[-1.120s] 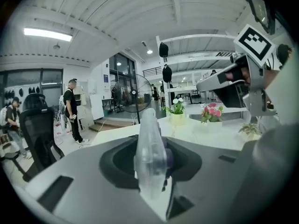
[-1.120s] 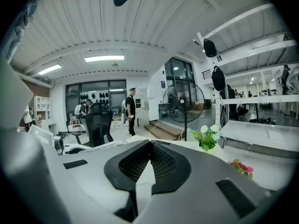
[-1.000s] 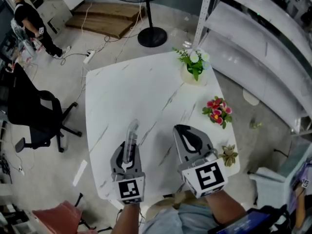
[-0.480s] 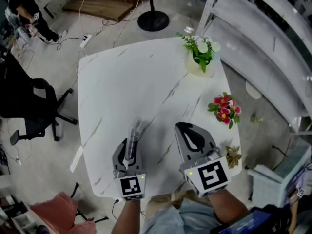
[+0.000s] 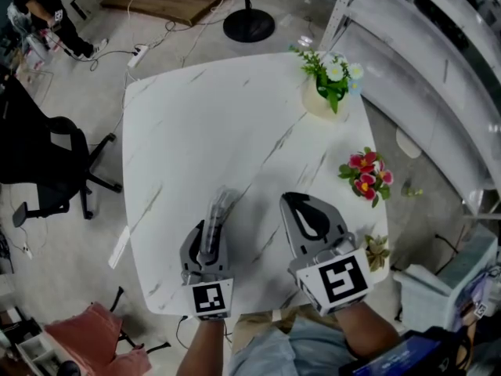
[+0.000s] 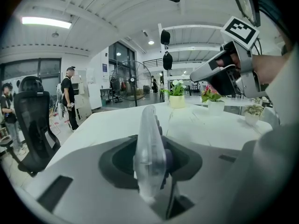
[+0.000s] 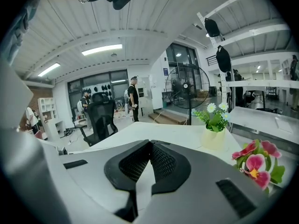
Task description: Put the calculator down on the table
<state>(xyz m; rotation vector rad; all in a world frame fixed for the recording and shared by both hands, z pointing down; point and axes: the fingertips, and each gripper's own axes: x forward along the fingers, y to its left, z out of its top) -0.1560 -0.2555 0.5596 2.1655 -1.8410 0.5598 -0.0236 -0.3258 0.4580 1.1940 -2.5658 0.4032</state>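
Our L gripper [image 5: 208, 233]: low on our left, pointing fwd & slightly down. Jaws part-closed, clamped on calculator [image 5: 220, 208], which stands on edge btw pads & sticks out past tips. Our R gripper [image 5: 293, 200]: alongside, same heading, jaws tip-to-tip, nothing btw them. L marker cube [image 5: 210, 298] & R marker cube [image 5: 335, 280] face up at us. L forearm [image 5: 202, 349], R forearm [image 5: 366, 337] reach fwd, roughly parallel. Grippers apart, not touching.

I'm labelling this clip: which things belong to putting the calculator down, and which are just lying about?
Job: calculator, clamped edge-on in the left gripper; white table.
Lying about: white-flower pot, pink flowers, small succulent, office chair, fan base; shut, empty right gripper.
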